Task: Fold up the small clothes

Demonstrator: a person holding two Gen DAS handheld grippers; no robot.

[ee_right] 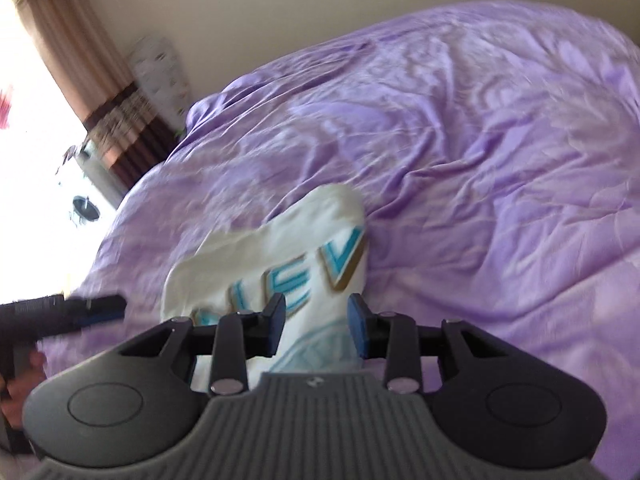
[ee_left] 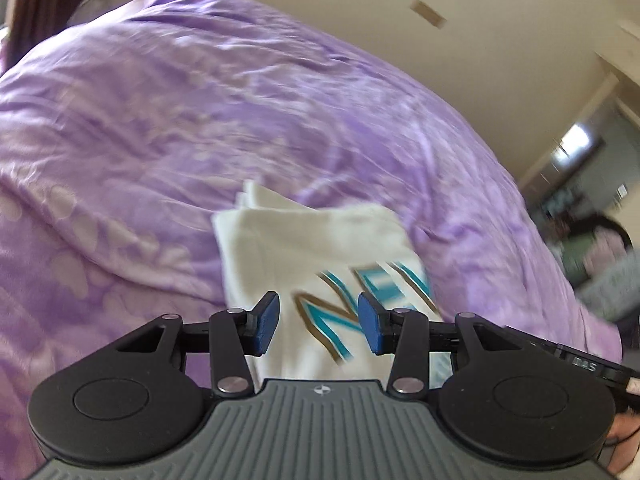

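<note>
A white garment (ee_left: 316, 248) with teal and gold letters lies folded into a narrow bundle on a purple bedspread (ee_left: 160, 120). My left gripper (ee_left: 319, 323) is open above its near end, blue pads apart, holding nothing. In the right wrist view the same garment (ee_right: 276, 248) lies ahead, and my right gripper (ee_right: 317, 326) is open over its near edge, holding nothing. The left gripper's fingers (ee_right: 100, 308) show at the left edge of that view, beside the garment.
The wrinkled purple bedspread (ee_right: 480, 160) covers the whole bed. A curtain (ee_right: 100, 92) and bright window stand beyond the bed's far left. A beige wall (ee_left: 440, 60) and doorway lie at the right. Another person (ee_left: 600, 256) is at the far right, blurred.
</note>
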